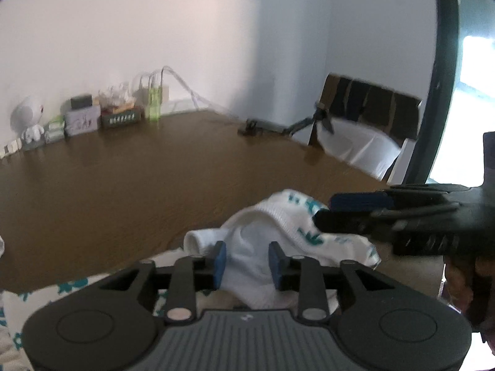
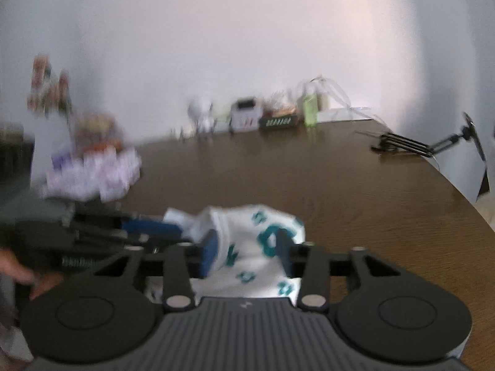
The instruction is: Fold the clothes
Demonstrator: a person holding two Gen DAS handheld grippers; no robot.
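A white garment with teal print (image 1: 287, 222) is bunched and held up over the near edge of the brown table (image 1: 123, 179). My left gripper (image 1: 247, 262) has its blue pads on either side of a white fold of it and is shut on the cloth. My right gripper (image 2: 247, 250) is shut on the printed part of the same garment (image 2: 256, 241). The right gripper also shows in the left wrist view (image 1: 365, 210), coming in from the right, touching the cloth. The left gripper shows blurred at the left of the right wrist view (image 2: 148, 232).
Small items line the wall: a white figurine (image 1: 29, 117), boxes (image 1: 82, 120), a green bottle (image 1: 153, 103) and cables. A black folding stand (image 1: 278, 126) lies at the table's far right. A chair with white cloth (image 1: 365, 130) stands beyond. Blurred packages (image 2: 92, 170) sit at the left.
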